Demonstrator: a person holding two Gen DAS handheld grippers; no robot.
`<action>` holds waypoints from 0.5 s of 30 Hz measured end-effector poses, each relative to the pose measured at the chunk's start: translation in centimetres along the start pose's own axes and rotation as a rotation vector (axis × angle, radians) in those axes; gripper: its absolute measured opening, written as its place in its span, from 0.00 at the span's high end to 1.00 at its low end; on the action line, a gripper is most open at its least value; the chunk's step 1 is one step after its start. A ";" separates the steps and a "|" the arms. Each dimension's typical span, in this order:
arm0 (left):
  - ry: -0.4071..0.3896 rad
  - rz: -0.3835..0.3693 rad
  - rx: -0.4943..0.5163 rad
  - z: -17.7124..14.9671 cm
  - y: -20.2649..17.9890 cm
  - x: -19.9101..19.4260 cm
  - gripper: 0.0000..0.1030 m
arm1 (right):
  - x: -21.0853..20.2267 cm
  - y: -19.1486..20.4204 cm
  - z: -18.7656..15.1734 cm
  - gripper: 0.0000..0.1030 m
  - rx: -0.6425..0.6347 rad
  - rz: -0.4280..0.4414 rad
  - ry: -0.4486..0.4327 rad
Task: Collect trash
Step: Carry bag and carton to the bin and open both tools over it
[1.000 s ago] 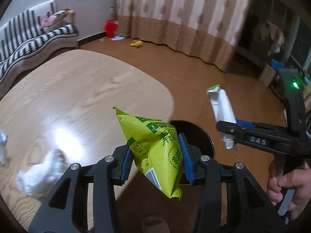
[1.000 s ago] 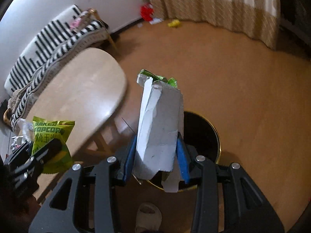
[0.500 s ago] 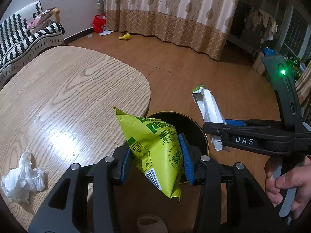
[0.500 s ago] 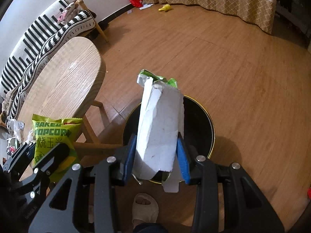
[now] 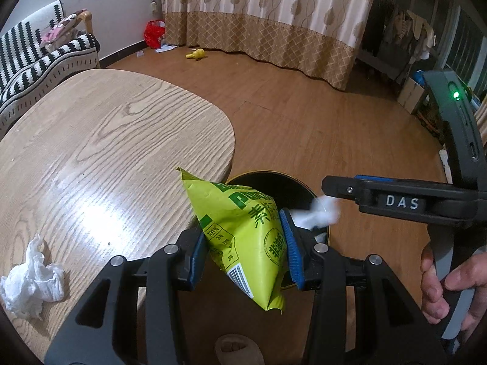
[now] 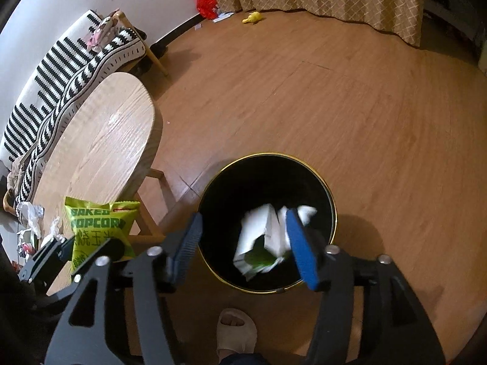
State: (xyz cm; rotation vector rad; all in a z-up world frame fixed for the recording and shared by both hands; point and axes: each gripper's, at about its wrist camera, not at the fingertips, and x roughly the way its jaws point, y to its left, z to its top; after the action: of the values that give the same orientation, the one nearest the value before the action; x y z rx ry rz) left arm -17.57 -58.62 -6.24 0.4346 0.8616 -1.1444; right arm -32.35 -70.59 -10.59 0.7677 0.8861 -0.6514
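My left gripper (image 5: 243, 249) is shut on a yellow-green popcorn bag (image 5: 240, 228), held over the table's edge beside the bin. The black bin with a gold rim (image 6: 304, 164) stands on the floor below both grippers. My right gripper (image 6: 243, 243) hovers over the bin's mouth and its jaws are opening. A white and green carton (image 6: 264, 237), blurred, is dropping between the spread pads into the bin, and nothing presses on it. From the left wrist, the right gripper (image 5: 327, 187) reaches in from the right with the carton (image 5: 316, 213) falling under its tip.
A crumpled white tissue (image 5: 32, 276) lies on the oval wooden table (image 5: 106, 137). More scraps (image 6: 30, 216) lie at the table's other end. A striped sofa (image 5: 30, 54) stands behind. A slippered foot (image 6: 236, 331) is in front of the bin. A curtain (image 5: 274, 15) hangs at the back.
The right jaws have spread and the carton, upright between the pads before, has slipped down toward the bin. The left gripper keeps its hold on the bag.
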 end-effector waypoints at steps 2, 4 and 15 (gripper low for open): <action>0.004 -0.002 0.001 0.0 -0.1 0.3 0.58 | -0.2 0.0 0.0 0.32 0.003 -0.002 -0.009; 0.009 -0.007 0.002 0.0 -0.2 0.6 0.58 | -0.6 -0.3 0.0 0.24 0.017 -0.013 -0.027; 0.058 -0.052 0.042 0.2 -2.2 4.6 0.57 | -2.9 -3.8 -0.3 0.18 0.149 -0.030 -0.114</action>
State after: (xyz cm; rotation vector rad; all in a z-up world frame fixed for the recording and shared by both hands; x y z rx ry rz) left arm -18.78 -62.41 -9.45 0.4847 0.9047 -1.2043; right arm -36.80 -71.95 -9.38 0.8433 0.7523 -0.7860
